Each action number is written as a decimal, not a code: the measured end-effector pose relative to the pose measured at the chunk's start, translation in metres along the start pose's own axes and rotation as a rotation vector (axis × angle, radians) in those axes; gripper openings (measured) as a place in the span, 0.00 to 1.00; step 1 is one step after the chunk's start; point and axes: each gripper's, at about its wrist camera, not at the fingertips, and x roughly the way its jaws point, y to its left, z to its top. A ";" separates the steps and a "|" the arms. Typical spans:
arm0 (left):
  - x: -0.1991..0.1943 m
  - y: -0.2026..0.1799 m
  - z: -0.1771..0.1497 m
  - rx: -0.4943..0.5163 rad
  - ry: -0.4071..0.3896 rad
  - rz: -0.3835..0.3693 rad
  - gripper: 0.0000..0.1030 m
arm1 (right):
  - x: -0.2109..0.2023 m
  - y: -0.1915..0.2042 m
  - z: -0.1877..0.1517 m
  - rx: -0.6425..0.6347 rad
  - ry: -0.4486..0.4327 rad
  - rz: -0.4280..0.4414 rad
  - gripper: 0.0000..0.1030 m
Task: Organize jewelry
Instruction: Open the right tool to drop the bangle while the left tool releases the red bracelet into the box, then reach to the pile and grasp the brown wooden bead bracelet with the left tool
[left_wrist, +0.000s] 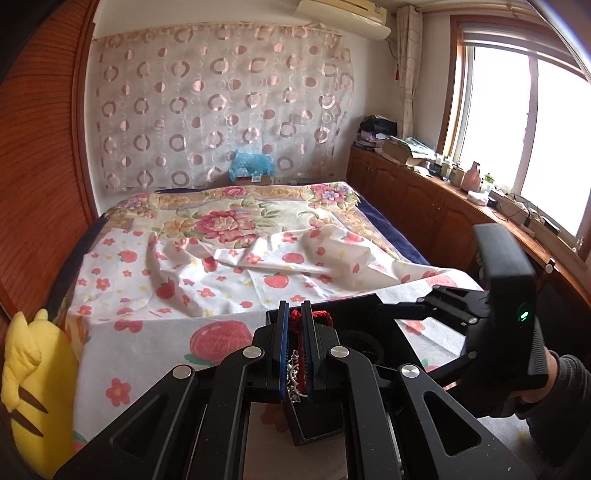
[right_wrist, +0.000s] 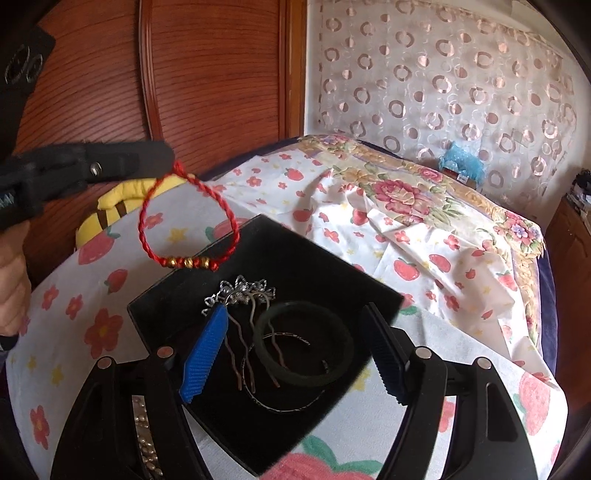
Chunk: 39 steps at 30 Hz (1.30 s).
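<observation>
My left gripper is shut on a red braided cord bracelet with gold beads, which hangs from its tip above the back left corner of a black jewelry box. The red cord also shows between the left fingers. In the box lie a silver hair comb, a dark bangle and a thin patterned bangle. My right gripper is open over the box's near side, empty. It appears in the left wrist view beside the box.
The box sits on a bed with a white fruit-print sheet and a floral blanket. A yellow plush toy lies at the bed's left edge. A beaded strip lies near the right gripper's left arm. A wooden cabinet stands under the window.
</observation>
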 end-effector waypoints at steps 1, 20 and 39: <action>0.002 -0.001 0.000 0.001 0.004 -0.004 0.05 | -0.003 -0.001 0.000 0.005 -0.006 -0.003 0.75; 0.007 -0.022 -0.016 0.037 0.060 -0.039 0.17 | -0.043 -0.026 -0.019 0.060 -0.037 -0.097 0.74; -0.059 -0.020 -0.093 0.004 0.100 0.013 0.25 | -0.096 0.024 -0.088 0.125 -0.018 -0.120 0.74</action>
